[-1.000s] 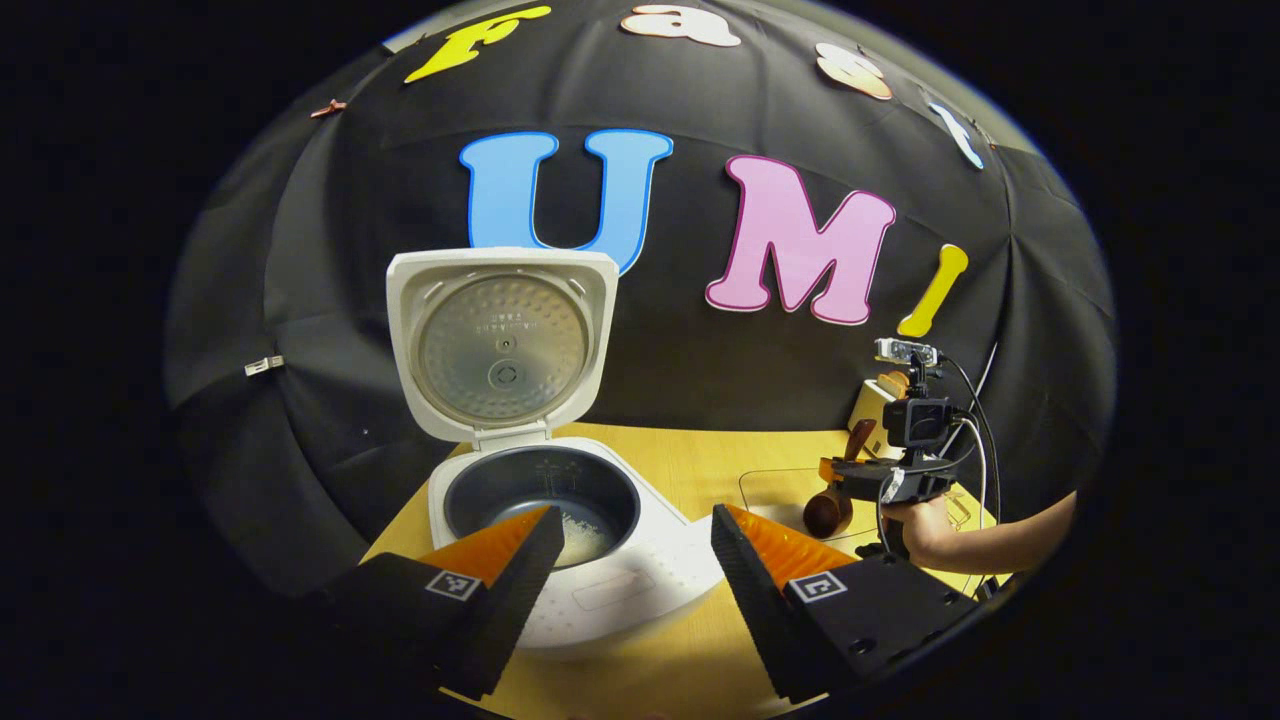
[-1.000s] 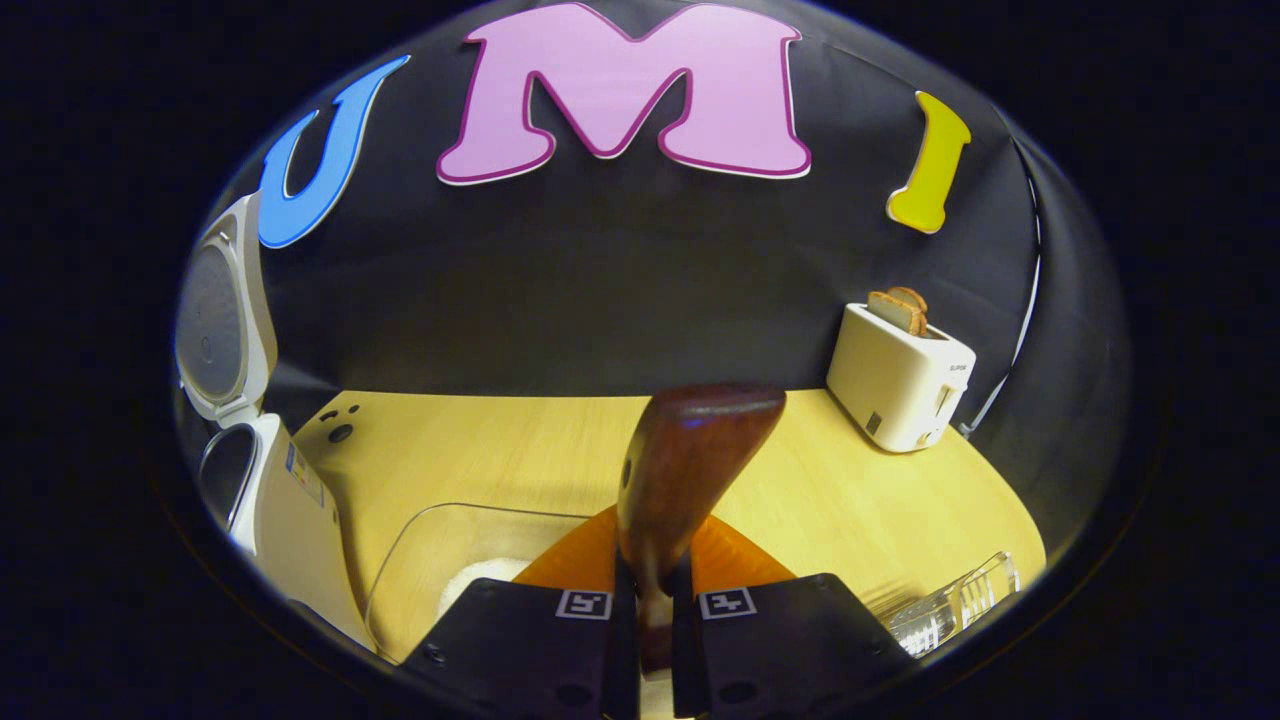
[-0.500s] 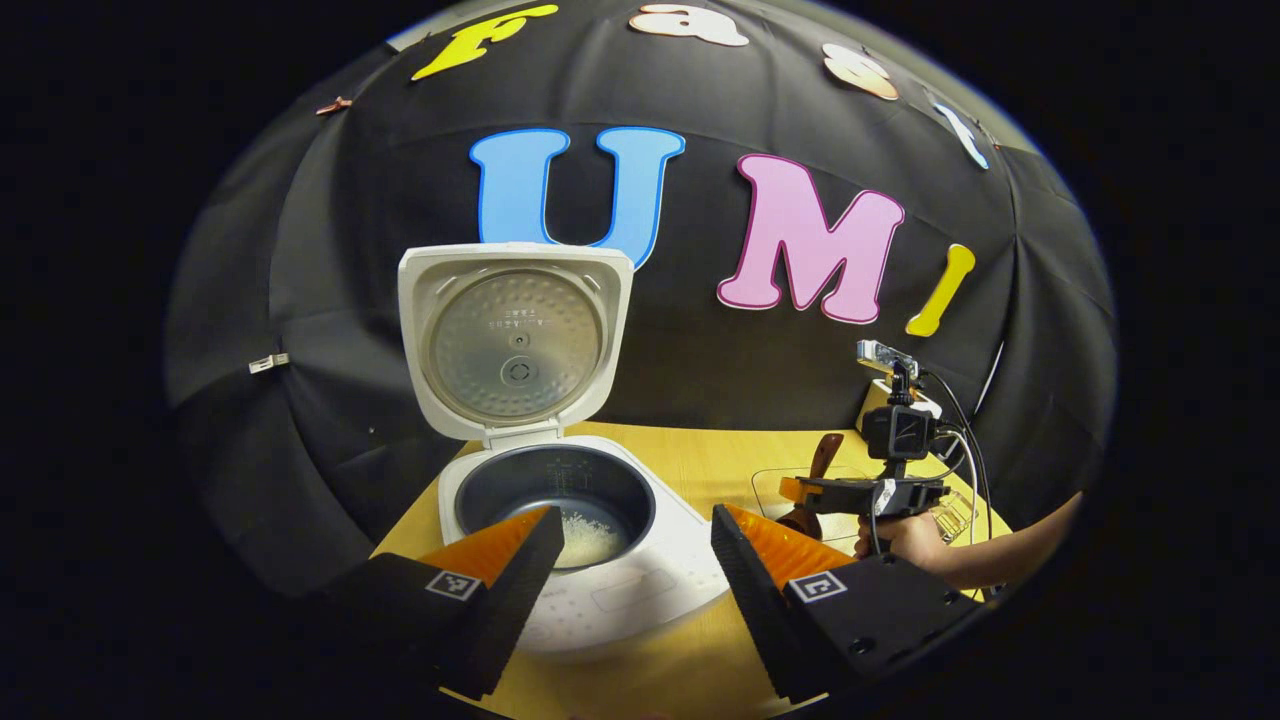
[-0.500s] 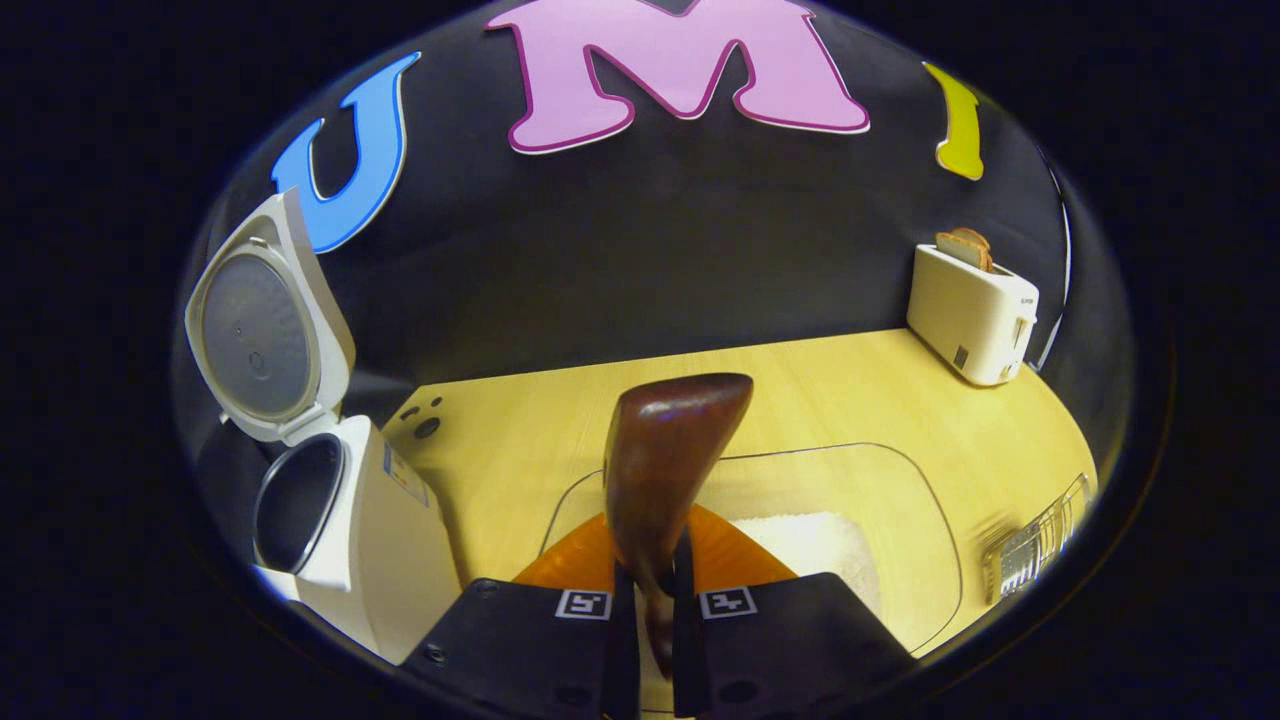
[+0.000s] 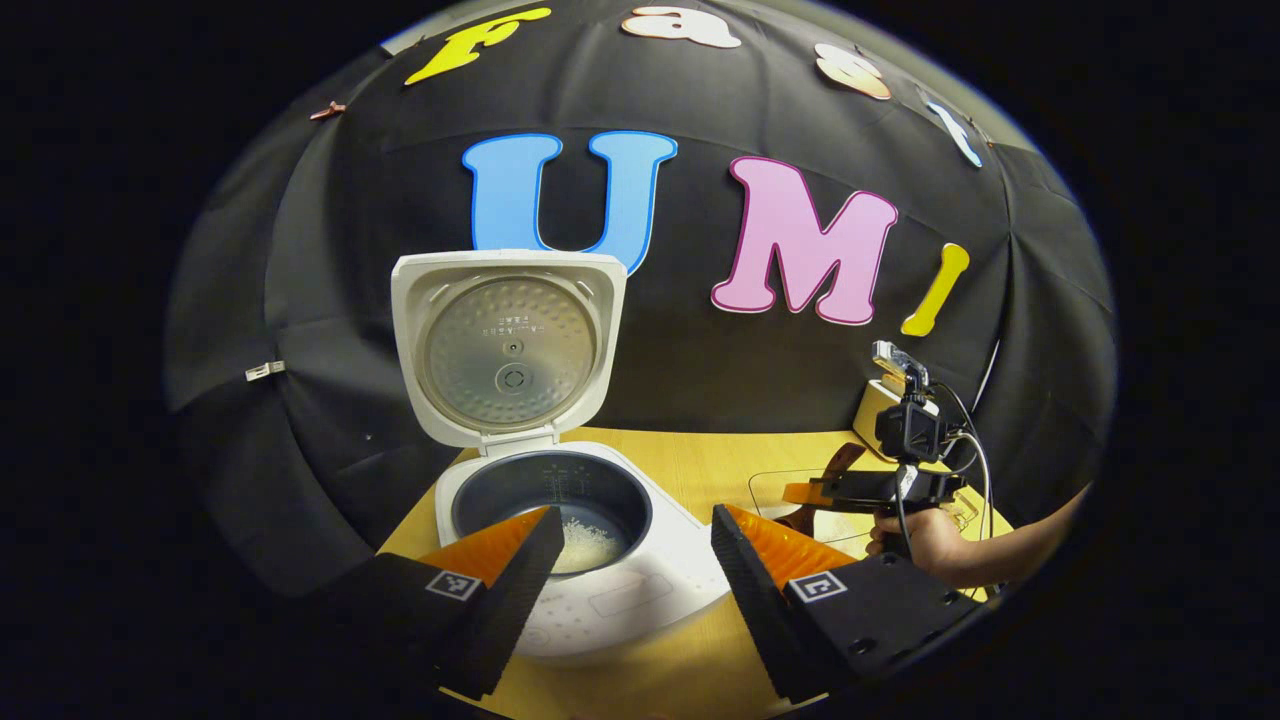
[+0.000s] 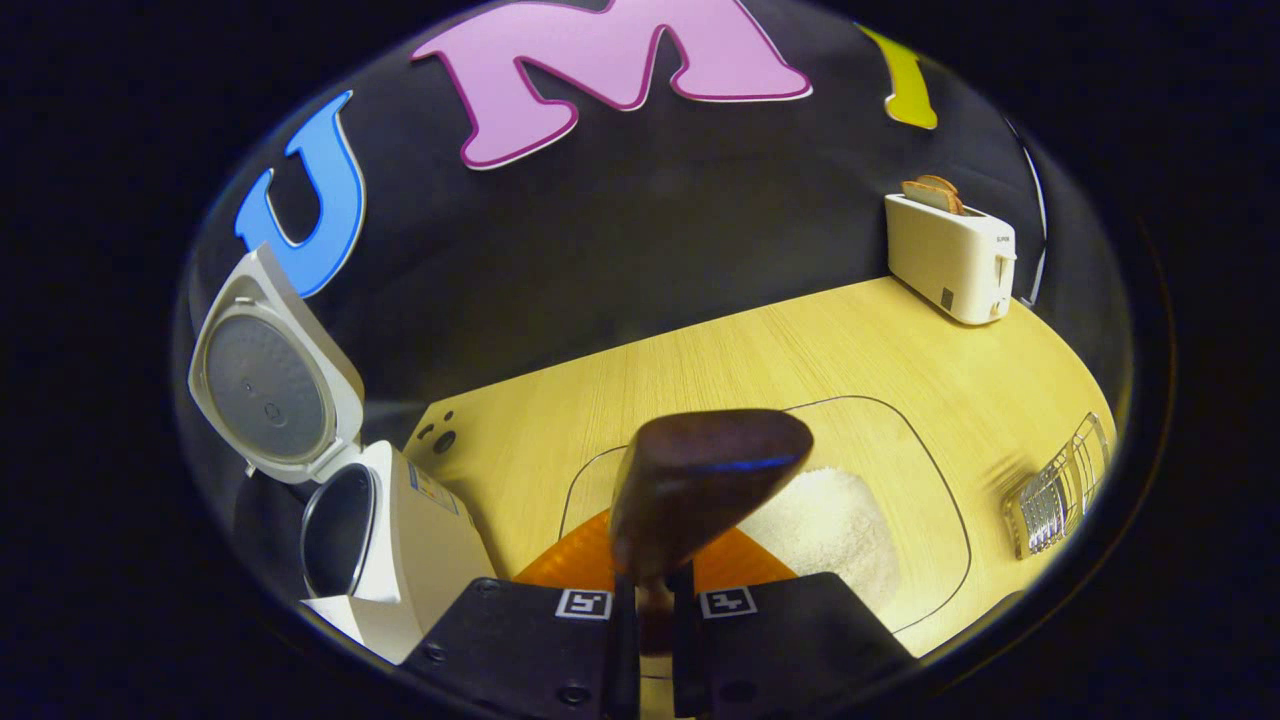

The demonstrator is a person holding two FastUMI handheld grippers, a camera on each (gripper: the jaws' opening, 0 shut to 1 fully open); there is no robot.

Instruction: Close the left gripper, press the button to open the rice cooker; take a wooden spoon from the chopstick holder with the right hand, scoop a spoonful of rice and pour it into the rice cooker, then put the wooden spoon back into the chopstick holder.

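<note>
since a moment ago right gripper (image 6: pixel 648 600), clamping dark wooden spoon (image 6: pixel 700 480), tilted over clear tray's white rice (image 6: pixel 830 525); left gripper (image 5: pixel 630 570) gapes wide before open white rice cooker (image 5: pixel 560 520)

Right gripper (image 6: pixel 648 610): clamped on the handle of the wooden spoon (image 6: pixel 700 480).
Spoon bowl: above the clear dish (image 6: pixel 940 480) holding rice (image 6: pixel 830 525).
Rice cooker (image 6: pixel 400 540): left of the dish, lid (image 6: pixel 270 385) up.
Toaster (image 6: pixel 950 255): far behind the dish.
Wire holder (image 6: pixel 1060 485): right of the dish.
</note>
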